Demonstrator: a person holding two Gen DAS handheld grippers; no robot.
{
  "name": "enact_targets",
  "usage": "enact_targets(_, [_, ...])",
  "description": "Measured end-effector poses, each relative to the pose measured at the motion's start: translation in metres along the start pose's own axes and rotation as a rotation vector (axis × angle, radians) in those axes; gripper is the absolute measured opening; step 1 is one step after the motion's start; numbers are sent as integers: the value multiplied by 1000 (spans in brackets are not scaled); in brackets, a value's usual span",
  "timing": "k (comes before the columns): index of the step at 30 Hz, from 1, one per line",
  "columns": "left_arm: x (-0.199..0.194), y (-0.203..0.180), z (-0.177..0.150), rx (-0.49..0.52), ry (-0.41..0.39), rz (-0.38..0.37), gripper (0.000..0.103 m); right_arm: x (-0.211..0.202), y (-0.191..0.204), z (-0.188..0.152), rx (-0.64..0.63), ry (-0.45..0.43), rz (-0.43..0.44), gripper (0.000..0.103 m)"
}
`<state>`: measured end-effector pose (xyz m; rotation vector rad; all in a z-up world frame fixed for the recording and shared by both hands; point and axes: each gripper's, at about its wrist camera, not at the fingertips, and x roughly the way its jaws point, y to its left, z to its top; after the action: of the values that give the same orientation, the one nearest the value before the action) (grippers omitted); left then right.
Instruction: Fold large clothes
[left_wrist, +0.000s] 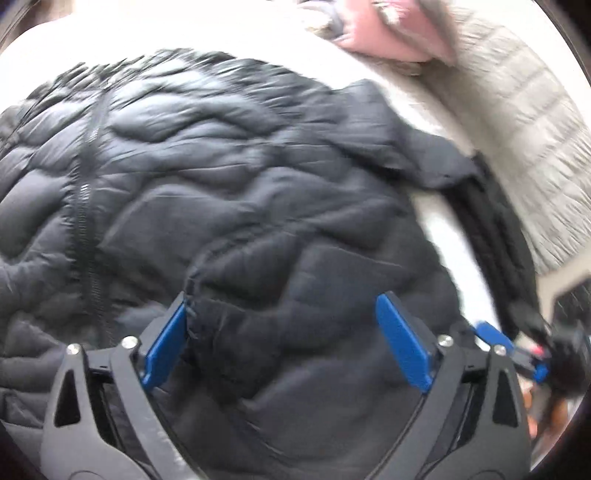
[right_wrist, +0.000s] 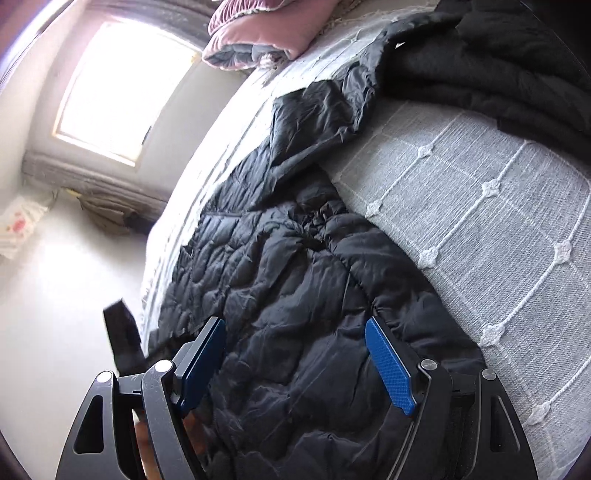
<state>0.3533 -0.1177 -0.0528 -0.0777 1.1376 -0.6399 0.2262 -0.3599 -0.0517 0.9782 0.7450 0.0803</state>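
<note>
The black puffer jacket lies along the bed edge, directly under both wide, empty tongs: left tongs, right tongs.

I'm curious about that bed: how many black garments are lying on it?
2 that I can tell: a black quilted puffer jacket spread along the bed's near edge below both grippers, and a dark folded garment farther up the grey bedspread. More may be hidden.
</note>
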Motion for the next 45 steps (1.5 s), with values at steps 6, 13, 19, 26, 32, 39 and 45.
enact_targets(6, [-31,-34,-48,160,-10,-117,96,-18,-12,7,50,-79,-21,79])
enact_targets(13, [-29,-46,-95,196,107,-139,96,-46,-32,16,108,-197,-105,79])
enact_targets(19, [-65,-51,-84,164,15,-155,96,-60,-35,20,91,-259,-165,79])
enact_targets(26, [12,-53,-46,34,126,49,96,-40,-20,16,17,-202,-187,79])
enact_targets(32, [-6,-72,-70,125,73,211,94,-23,-15,15,-66,-149,-267,79])
enact_targets(39, [-135,1,-79,-6,-317,460,103,-12,5,15,-198,-112,-254,79])
enact_targets(45, [-141,107,-86,-137,-349,668,103,-7,-3,54,-140,-157,-193,79])
